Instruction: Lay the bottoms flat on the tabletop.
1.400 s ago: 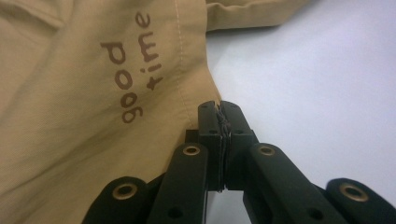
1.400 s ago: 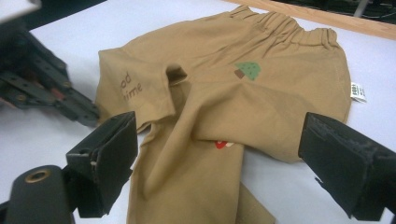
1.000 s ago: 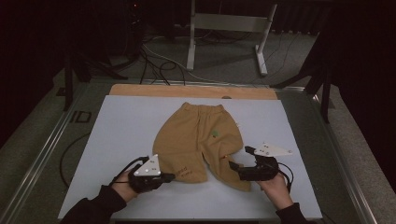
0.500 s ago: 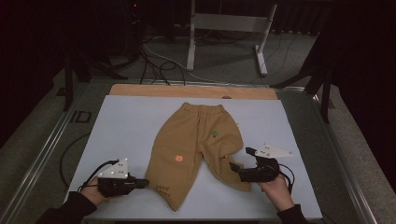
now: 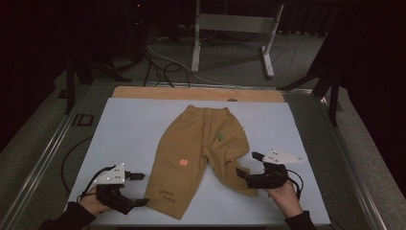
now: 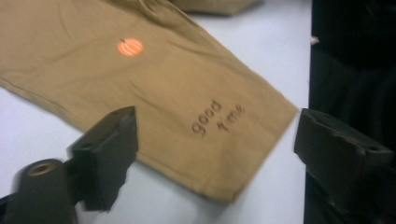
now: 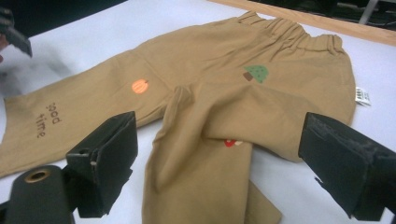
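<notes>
Setting: a lab-type recording bay, dimly lit, with black surroundings on all sides. The surface [image 5: 134, 139] is a white sheet with a wood strip [image 5: 196, 94] along its far edge, set in a metal-railed frame [image 5: 43, 158]. Beyond it, loose cables [image 5: 158, 64] trail across a grey floor [image 5: 230, 62] around a white metal stand [image 5: 234, 28].

Side label [image 7: 362, 96] on trousers [image 7: 210, 102] too small to read; red print [image 7: 229, 143] partly under fold; waistband cut by top edge, left gripper view.
</notes>
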`<control>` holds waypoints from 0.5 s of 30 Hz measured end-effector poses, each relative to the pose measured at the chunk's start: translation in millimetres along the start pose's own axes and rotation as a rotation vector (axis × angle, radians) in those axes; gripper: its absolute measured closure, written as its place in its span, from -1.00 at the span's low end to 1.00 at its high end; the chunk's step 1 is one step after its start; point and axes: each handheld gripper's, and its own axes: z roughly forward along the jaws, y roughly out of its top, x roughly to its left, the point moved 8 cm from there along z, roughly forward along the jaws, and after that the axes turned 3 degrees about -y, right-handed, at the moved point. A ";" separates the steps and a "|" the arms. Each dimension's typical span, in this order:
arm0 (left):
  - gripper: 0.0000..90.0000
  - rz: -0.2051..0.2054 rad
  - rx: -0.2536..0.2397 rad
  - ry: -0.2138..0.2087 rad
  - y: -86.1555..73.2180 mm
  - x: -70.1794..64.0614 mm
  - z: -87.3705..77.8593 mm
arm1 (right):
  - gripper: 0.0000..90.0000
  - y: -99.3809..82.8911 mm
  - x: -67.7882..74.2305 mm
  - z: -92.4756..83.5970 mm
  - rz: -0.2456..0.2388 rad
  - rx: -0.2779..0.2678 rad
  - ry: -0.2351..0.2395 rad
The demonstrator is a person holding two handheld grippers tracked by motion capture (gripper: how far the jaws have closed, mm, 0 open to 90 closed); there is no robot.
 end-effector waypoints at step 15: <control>-0.95 0.052 -0.132 0.145 26.3 -6.5 -10.8 | -0.64 -28.6 12.6 -15.1 -0.058 0.063 0.120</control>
